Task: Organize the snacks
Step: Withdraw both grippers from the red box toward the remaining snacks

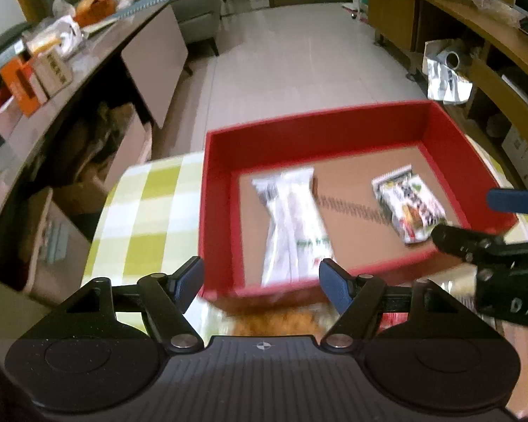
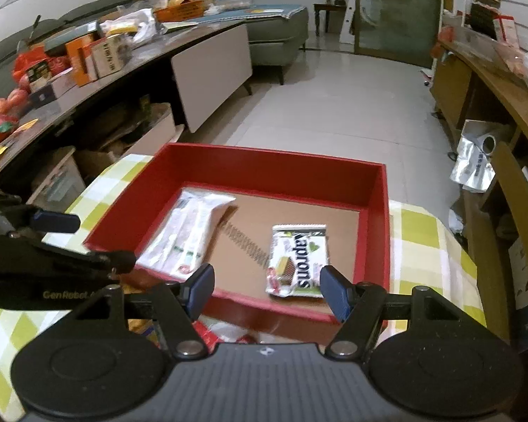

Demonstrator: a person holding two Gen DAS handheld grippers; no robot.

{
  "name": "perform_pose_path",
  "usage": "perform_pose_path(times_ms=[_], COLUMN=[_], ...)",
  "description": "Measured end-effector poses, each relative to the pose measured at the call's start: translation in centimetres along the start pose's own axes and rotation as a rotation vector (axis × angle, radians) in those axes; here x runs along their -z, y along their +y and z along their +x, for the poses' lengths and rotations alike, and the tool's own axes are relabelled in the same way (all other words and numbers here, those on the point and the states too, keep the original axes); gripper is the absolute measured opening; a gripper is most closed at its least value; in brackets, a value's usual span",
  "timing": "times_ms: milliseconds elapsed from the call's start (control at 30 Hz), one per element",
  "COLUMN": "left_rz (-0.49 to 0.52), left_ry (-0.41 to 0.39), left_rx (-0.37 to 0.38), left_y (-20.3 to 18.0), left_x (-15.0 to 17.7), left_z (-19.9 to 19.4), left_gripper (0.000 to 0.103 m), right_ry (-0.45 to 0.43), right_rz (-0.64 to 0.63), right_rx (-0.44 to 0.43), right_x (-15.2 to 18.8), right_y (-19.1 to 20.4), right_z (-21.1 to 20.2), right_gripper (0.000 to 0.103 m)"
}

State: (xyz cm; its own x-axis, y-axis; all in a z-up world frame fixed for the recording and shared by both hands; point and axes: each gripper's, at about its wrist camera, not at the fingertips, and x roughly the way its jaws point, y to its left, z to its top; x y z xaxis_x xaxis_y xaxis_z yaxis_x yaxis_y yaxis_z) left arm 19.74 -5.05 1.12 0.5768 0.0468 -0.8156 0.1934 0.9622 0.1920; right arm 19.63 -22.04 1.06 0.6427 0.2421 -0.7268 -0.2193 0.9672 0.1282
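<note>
A red box (image 1: 221, 211) (image 2: 376, 211) with a brown floor sits on a green-checked tablecloth. Inside lie a long white snack packet (image 1: 292, 225) (image 2: 190, 232) on the left and a small white "Naprons" wafer packet (image 1: 408, 204) (image 2: 299, 260) on the right. My left gripper (image 1: 262, 283) is open and empty at the box's near wall, over an orange snack bag (image 1: 281, 320). My right gripper (image 2: 265, 290) is open and empty, just in front of the wafer packet. Each gripper shows at the side of the other's view: the right one (image 1: 489, 225), the left one (image 2: 88, 242).
Red and white snack packets (image 2: 225, 332) lie on the cloth (image 2: 422, 246) before the box. A cluttered dark sideboard (image 2: 88, 70) runs along the left, wooden shelving (image 2: 492, 105) along the right, tiled floor (image 2: 334, 105) beyond the table.
</note>
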Motion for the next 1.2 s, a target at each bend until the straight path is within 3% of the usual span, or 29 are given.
perform_pose_path(times_ms=[233,467,1000,1200], left_rz=[-0.013,-0.049,-0.081,-0.077], left_ry=[0.072,0.132,0.207,0.224], left_rx=[0.010,0.063,0.083,0.064], left_y=[1.4,1.7,0.5,0.3], left_x=[2.9,3.6,2.8,2.7], left_z=[-0.5,0.2,3.1,4.1], left_gripper=[0.078,0.082,0.089,0.091], right_ry=[0.030,0.089,0.225,0.254], right_rz=[-0.030,-0.017,-0.058,-0.013], right_rx=[-0.012,-0.007,-0.043,-0.096], right_x=[1.5,3.5,4.1,3.9], right_y=[1.7,1.6,-0.1,-1.4], right_z=[-2.0,-2.6,1.9,4.1], right_gripper=[0.075,0.079,0.081,0.081])
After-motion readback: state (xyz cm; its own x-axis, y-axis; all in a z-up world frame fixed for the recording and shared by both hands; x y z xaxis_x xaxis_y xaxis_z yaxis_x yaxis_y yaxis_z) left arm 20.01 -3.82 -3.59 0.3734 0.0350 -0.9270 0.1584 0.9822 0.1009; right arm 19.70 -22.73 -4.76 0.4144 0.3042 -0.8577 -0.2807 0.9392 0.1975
